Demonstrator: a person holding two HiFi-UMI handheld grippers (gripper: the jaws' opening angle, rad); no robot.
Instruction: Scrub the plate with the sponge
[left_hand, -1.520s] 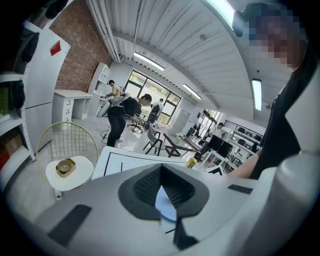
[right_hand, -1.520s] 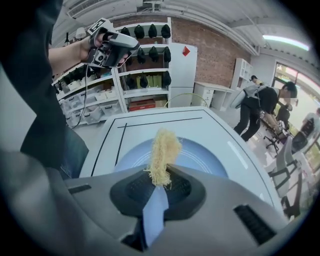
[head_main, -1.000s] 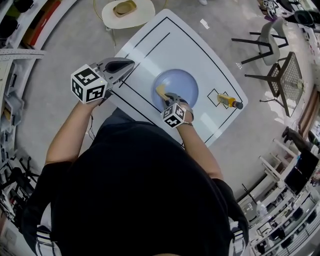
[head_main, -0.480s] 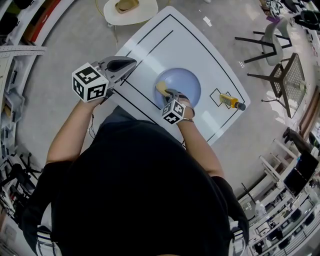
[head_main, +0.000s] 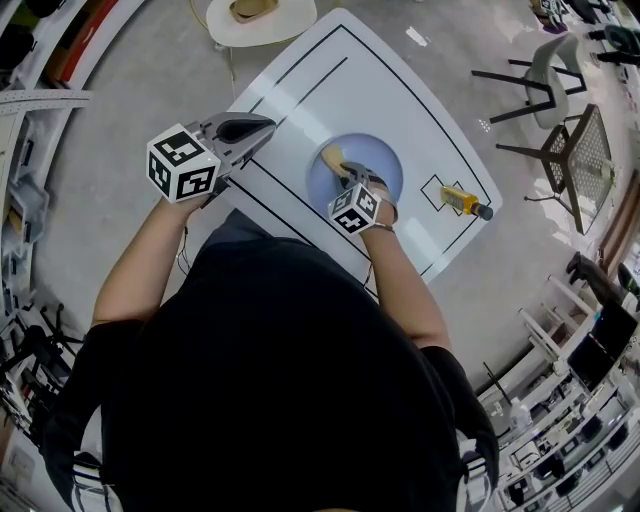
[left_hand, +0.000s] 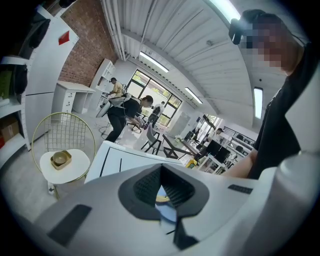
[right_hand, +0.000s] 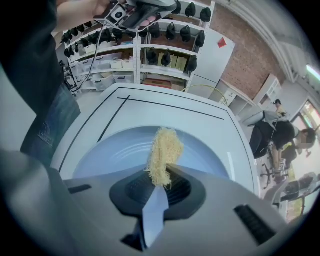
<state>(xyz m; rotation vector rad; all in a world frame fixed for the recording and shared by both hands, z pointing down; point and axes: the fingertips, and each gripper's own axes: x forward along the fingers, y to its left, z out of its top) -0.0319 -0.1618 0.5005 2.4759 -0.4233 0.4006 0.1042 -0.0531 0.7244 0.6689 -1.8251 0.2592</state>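
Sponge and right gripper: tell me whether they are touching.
Touching. The right gripper view shows the right gripper with its jaws clamped on the lower end of the sponge.

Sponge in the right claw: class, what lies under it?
The plate lies under the sponge, on the table. The right claw grips the sponge and covers the plate's near rim; whether sponge and plate touch cannot be seen.

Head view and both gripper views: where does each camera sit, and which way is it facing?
Head view: overhead, facing down at table, plate; shows torso, arms, left tongs, right tongs.
Left gripper view: on left tongs, facing across table; torso at right.
Right gripper view: on right tongs, facing clamped sponge, plate.
All share plate, table.
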